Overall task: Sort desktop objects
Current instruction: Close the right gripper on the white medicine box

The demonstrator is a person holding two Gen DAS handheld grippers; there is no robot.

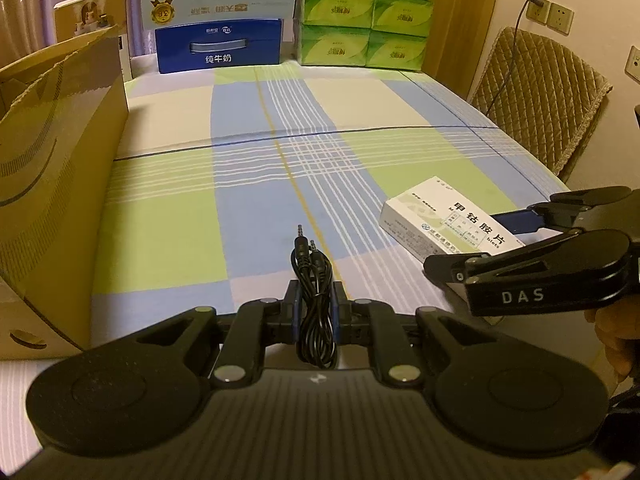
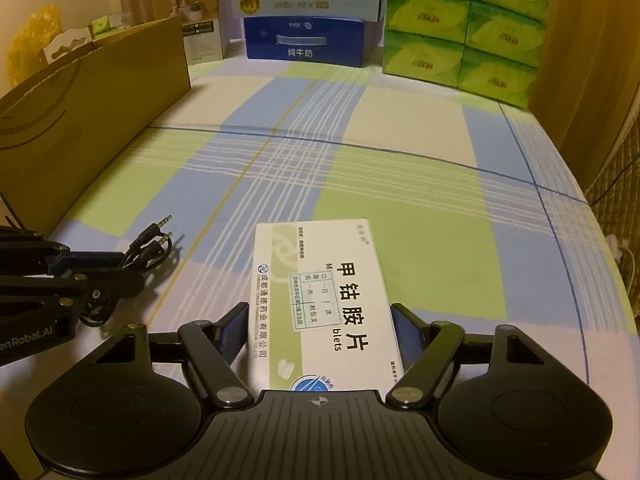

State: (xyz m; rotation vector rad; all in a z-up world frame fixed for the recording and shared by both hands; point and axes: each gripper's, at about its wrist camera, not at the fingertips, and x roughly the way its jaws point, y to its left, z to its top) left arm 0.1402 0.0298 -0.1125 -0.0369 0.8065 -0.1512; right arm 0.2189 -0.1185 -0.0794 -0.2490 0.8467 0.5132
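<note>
A coiled black audio cable with two jack plugs sits between the blue pads of my left gripper, which is shut on it. From the right wrist view the cable and the left gripper lie low over the tablecloth at the left. A white and green medicine box lies flat on the cloth between the fingers of my right gripper. The jaws stand open, close on both sides, with a thin gap on the left. In the left wrist view the right gripper straddles the box.
An open brown cardboard box stands along the left side. At the back are a blue milk carton, stacked green tissue packs and a small beige box. A padded chair stands at the right. A hand holds the right gripper.
</note>
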